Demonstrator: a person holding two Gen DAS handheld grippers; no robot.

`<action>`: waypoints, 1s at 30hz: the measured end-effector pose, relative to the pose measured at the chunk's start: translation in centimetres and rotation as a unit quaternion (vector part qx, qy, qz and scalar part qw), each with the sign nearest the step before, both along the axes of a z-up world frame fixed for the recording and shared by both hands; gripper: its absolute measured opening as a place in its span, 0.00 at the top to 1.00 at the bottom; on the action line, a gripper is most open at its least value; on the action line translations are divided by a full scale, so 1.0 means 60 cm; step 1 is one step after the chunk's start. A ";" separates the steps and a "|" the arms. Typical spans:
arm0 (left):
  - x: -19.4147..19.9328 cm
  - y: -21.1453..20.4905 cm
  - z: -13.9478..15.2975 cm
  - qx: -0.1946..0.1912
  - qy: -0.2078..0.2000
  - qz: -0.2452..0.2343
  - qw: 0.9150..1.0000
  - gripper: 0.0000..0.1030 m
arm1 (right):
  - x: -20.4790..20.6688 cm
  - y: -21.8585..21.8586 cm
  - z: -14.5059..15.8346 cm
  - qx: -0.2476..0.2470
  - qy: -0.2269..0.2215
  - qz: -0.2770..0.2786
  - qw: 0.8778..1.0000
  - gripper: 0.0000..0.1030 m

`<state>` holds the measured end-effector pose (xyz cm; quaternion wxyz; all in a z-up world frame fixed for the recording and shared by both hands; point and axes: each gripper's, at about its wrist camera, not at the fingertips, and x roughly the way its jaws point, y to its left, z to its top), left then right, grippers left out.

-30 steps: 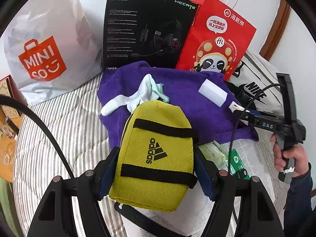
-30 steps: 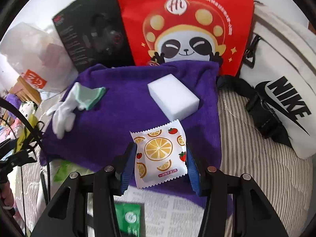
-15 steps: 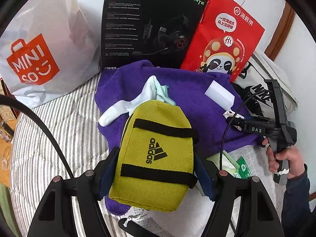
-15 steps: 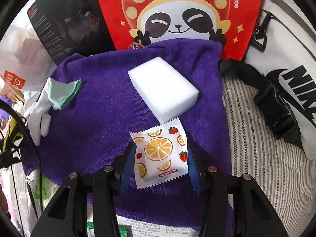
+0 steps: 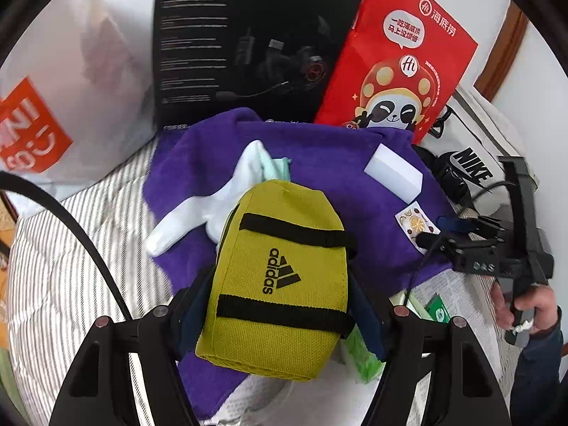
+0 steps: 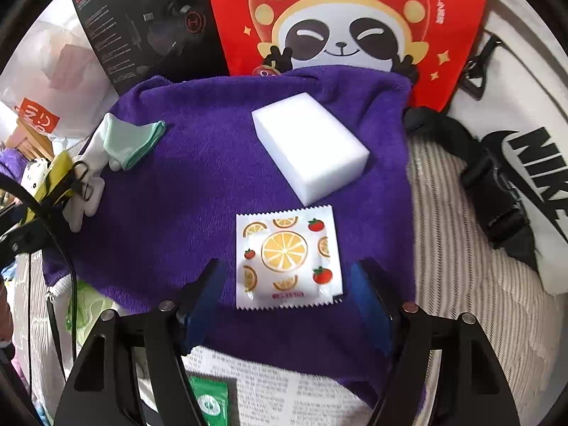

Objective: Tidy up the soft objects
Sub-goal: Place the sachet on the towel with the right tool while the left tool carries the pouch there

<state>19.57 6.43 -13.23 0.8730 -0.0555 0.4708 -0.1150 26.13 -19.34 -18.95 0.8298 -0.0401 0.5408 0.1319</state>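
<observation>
Your left gripper (image 5: 280, 314) pinches the yellow pouch (image 5: 280, 284) from both sides, low in the middle of the left view. The pouch hangs over the near edge of the purple towel (image 5: 319, 163). A white glove (image 5: 198, 209) lies on the towel just behind the pouch, left of the middle.

In the right view, the fruit packet (image 6: 288, 257) lies flat on the towel, at the middle. Your right gripper (image 6: 285, 305) is opening. Its pads stand on each side of the packet and do not press it. A white sponge (image 6: 310, 147) sits just above the packet, touching its top corner.

Behind the towel stand a black box (image 5: 248, 46) and a red bag (image 5: 401, 64). A white bag (image 6: 525, 163) lies at the right on the striped bed (image 6: 461, 266).
</observation>
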 end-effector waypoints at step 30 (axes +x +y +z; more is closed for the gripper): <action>0.059 -0.045 -0.058 0.059 0.027 -0.015 0.998 0.25 | -0.105 -0.062 0.057 0.064 -0.006 -0.049 0.997 0.28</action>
